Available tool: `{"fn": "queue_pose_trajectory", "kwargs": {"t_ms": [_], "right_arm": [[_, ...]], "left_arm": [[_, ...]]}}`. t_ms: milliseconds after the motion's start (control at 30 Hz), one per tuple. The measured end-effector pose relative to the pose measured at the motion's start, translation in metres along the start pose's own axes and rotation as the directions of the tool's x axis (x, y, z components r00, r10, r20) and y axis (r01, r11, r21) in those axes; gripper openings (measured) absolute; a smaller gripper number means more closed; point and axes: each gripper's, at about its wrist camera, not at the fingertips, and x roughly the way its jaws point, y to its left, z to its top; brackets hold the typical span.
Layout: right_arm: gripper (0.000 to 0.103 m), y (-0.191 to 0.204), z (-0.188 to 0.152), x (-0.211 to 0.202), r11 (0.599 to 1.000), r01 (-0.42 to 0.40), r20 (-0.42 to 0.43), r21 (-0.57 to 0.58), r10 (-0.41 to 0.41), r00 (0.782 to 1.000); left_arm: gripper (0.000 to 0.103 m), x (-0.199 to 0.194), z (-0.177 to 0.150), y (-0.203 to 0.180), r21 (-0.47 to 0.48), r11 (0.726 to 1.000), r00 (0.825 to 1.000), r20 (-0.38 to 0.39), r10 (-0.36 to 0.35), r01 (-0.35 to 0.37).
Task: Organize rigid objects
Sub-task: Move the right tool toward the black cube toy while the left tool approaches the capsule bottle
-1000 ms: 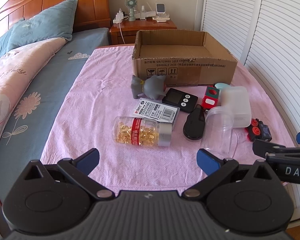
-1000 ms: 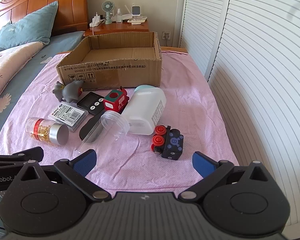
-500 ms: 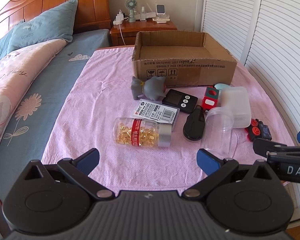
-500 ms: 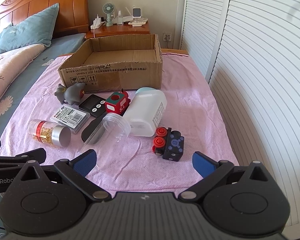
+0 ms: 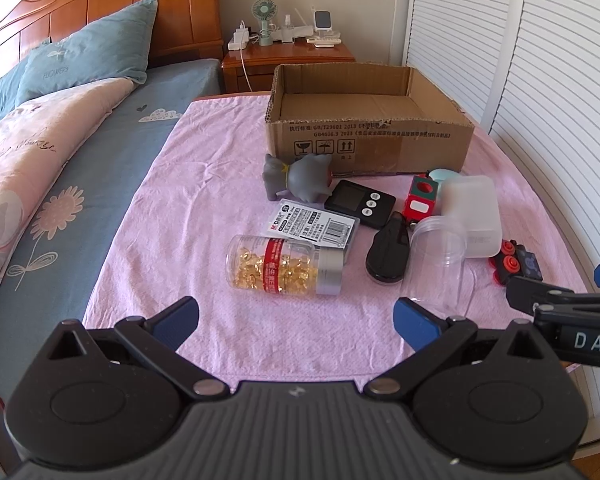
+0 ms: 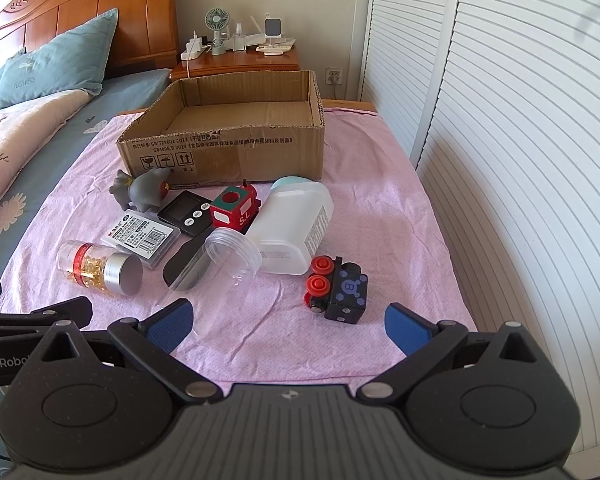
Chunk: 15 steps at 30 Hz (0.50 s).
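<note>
An open cardboard box [image 5: 364,148] [image 6: 228,152] stands at the far end of a pink cloth [image 5: 204,208]. In front of it lie a grey toy animal [image 5: 300,176], a black timer [image 5: 360,202], a red toy block [image 6: 234,210], a white plastic bottle [image 6: 292,228], a clear jar [image 6: 216,268], a capsule bottle [image 5: 284,266] [image 6: 100,266], a labelled packet [image 5: 316,226], a black flat object [image 5: 388,254] and a black toy car with red wheels [image 6: 336,288]. My left gripper [image 5: 296,322] is open and empty near the capsule bottle. My right gripper [image 6: 288,326] is open and empty near the toy car.
A bed with pillows [image 5: 80,64] and a blue sheet lies to the left. A wooden nightstand [image 5: 288,56] with a small fan stands behind the box. White louvred doors [image 6: 520,120] run along the right side.
The right gripper has moved slightly forward, toward the objects. The left gripper has barely moved. Both stay open and nothing on the cloth has moved.
</note>
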Motion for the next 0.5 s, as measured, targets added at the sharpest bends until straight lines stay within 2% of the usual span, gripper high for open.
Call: {"fn": "queue_pose_trajectory", "kwargs": {"t_ms": [500], "right_arm": [[0.103, 0.0000, 0.0008, -0.0021, 1.000, -0.004, 0.006, 0.001, 0.004, 1.000]], "left_arm": [[0.102, -0.0017, 0.0010, -0.0004, 0.000, 1.000, 1.000, 0.006, 0.000, 0.000]]}}
